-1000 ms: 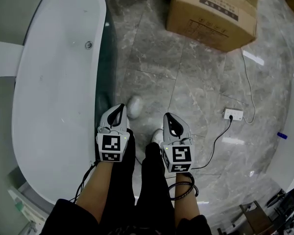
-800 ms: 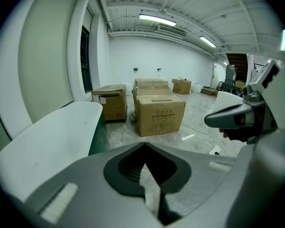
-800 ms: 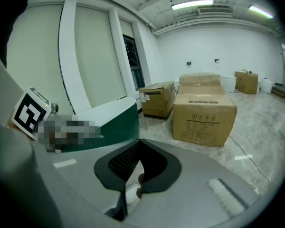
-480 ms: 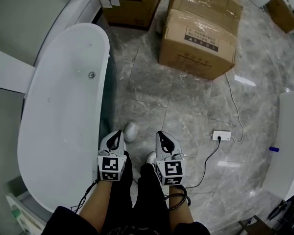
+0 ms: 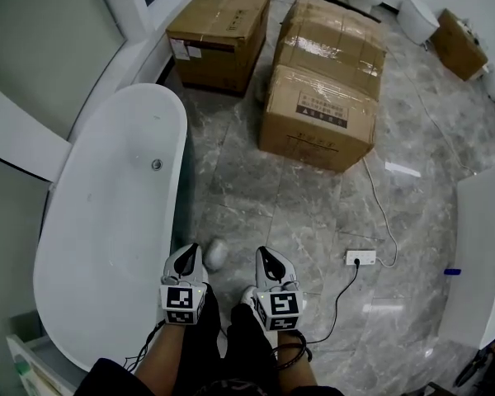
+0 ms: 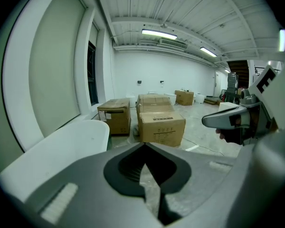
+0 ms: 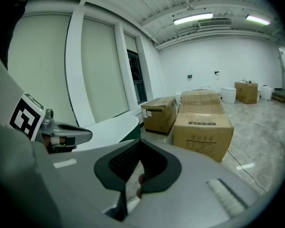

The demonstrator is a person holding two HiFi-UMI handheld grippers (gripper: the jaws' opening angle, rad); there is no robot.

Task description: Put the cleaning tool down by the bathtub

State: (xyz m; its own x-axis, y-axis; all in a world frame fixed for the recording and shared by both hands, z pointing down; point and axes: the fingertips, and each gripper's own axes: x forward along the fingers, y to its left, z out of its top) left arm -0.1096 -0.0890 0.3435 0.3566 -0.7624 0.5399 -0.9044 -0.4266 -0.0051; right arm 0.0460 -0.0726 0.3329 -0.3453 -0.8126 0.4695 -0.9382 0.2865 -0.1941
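Observation:
The white oval bathtub [image 5: 107, 238] lies along the left of the head view, and its rim [image 6: 71, 141] shows in the left gripper view. No cleaning tool shows in any view. My left gripper [image 5: 190, 251] is held close to my body beside the tub's near end, jaws together and empty. A little to its right my right gripper [image 5: 265, 254] is also shut with nothing in it. Each gripper view shows its own tips meeting, left gripper [image 6: 145, 148] and right gripper [image 7: 138, 146], above the grey marble floor [image 5: 256, 188].
Two cardboard boxes [image 5: 219, 35] [image 5: 318, 118] stand on the floor beyond the tub. A white power strip [image 5: 360, 259] with cables lies to the right. A white fixture [image 5: 478, 254] lines the right edge. My white shoe [image 5: 217, 254] is between the grippers.
The head view has lifted and pulled back, so more boxes and far floor show. Both grippers sit lower and smaller in it, still shut side by side.

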